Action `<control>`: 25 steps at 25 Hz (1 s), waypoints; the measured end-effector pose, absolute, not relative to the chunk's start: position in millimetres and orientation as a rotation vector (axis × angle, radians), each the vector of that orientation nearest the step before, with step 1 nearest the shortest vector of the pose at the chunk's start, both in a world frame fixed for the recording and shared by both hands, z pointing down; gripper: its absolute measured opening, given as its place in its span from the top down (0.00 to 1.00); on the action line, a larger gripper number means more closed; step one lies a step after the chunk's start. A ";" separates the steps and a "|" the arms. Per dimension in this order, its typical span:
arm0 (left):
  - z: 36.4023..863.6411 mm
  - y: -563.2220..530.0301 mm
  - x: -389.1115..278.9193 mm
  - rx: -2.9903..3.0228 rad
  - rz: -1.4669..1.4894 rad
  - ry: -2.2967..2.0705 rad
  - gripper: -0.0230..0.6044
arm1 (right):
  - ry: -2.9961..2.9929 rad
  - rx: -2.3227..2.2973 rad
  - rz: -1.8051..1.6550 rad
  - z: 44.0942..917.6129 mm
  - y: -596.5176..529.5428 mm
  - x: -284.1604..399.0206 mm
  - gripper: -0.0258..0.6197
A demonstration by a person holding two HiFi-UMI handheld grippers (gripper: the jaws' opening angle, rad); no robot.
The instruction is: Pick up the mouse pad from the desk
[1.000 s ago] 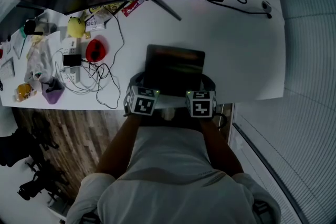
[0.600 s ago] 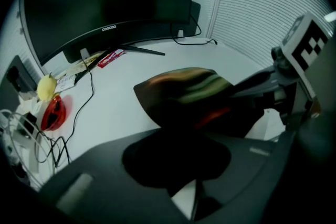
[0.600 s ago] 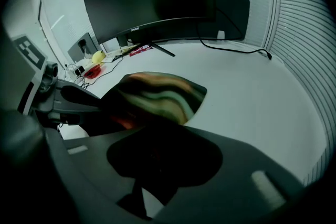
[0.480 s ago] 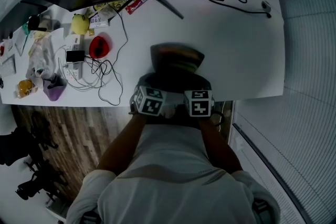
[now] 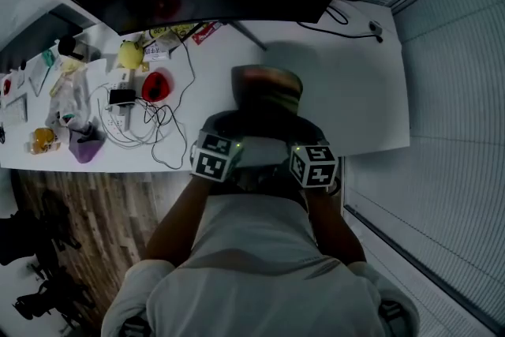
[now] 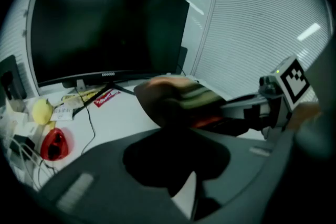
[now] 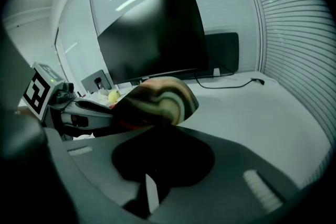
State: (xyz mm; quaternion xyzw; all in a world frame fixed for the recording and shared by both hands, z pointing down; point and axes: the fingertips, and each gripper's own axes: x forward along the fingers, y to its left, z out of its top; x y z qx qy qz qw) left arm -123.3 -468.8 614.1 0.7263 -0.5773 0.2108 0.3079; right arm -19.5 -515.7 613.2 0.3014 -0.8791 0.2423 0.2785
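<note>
Mouse pad (image 5: 267,88), blurred, seems soft and light.
Left gripper (image 6: 176,134) and right gripper (image 7: 160,131) fingers, just closed, pinch its near edge.

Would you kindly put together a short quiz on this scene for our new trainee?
1. True or false: the mouse pad lies flat on the desk.
2. The pad is gripped by: A) the left hand-held gripper alone, B) the right hand-held gripper alone, C) both.
3. Fill in: in the head view the red object sits to the pad's ____.
Key: 1 false, it is lifted; 2 C, their jaws have just been closing, pad between them; 3 left.
</note>
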 end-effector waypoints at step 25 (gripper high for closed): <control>294.7 -439.1 -135.5 2.354 0.076 -2.034 0.85 | -3.025 0.855 0.035 289.0 -491.4 -20.6 0.88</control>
